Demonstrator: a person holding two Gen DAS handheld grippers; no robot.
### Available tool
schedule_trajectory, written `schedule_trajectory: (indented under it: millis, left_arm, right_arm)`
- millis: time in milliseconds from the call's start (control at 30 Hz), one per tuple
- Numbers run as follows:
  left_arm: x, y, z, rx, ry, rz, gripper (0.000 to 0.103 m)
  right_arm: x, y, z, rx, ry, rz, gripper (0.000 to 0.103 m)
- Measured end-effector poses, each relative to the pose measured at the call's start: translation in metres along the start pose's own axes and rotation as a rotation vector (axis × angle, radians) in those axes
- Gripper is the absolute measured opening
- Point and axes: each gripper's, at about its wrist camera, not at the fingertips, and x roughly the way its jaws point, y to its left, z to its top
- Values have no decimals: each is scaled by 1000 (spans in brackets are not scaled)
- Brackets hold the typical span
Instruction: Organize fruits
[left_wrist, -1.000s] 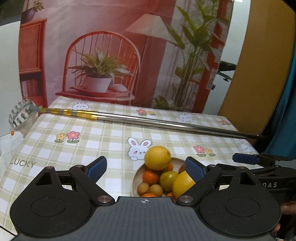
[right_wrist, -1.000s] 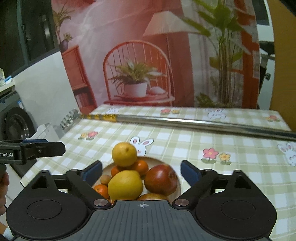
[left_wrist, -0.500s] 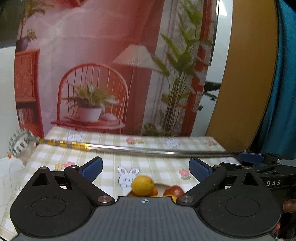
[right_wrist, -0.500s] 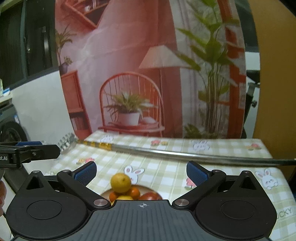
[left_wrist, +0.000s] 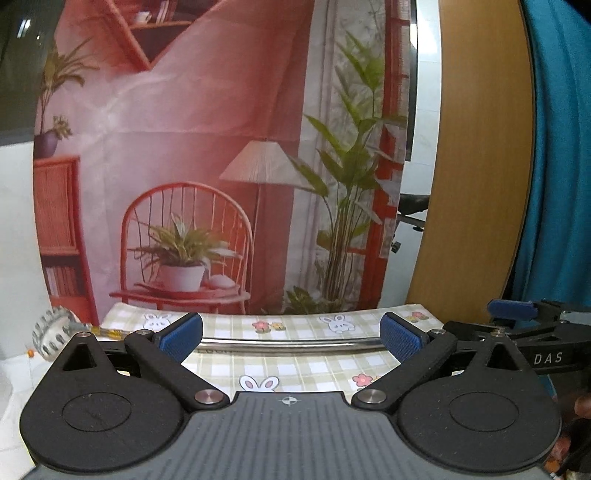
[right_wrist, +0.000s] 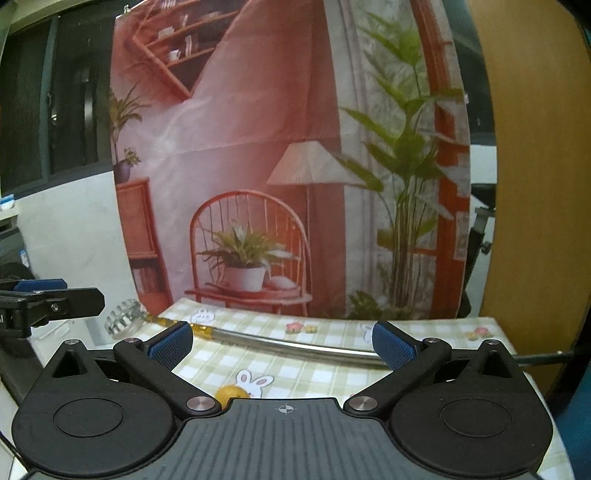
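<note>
The left gripper (left_wrist: 291, 334) is spread wide and holds nothing; ahead of its fingers a metal rod (left_wrist: 295, 345) lies across the checked cloth (left_wrist: 295, 369). The right gripper (right_wrist: 282, 339) is likewise spread and empty, with the rod (right_wrist: 295, 347) just beyond its tips. Only the top of a yellow fruit (right_wrist: 232, 392) peeks out below, near its left finger, at the body's edge.

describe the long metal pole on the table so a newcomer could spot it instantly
Start at the checked bunny tablecloth before the red printed backdrop. Across its far half lies the metal pole, silver with a gold-banded section at left. Nothing else there is long, thin and shiny.
</note>
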Motion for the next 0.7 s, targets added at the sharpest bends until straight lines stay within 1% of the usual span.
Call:
schedule_trajectory:
  millis: [167,267,700]
  left_arm:
    - [-11,-10,6,52,-36,26,103]
    - [-17,-14,7,65,-51,30,103]
    - [-17,-9,7,41,-35,32,103]
  right_arm:
    - [-7,-3,6,23,-25,-1,103]
    - [-10,-6,9,28,-39,-9,103]
    - [-13,-8,8,24,-48,-23,103]
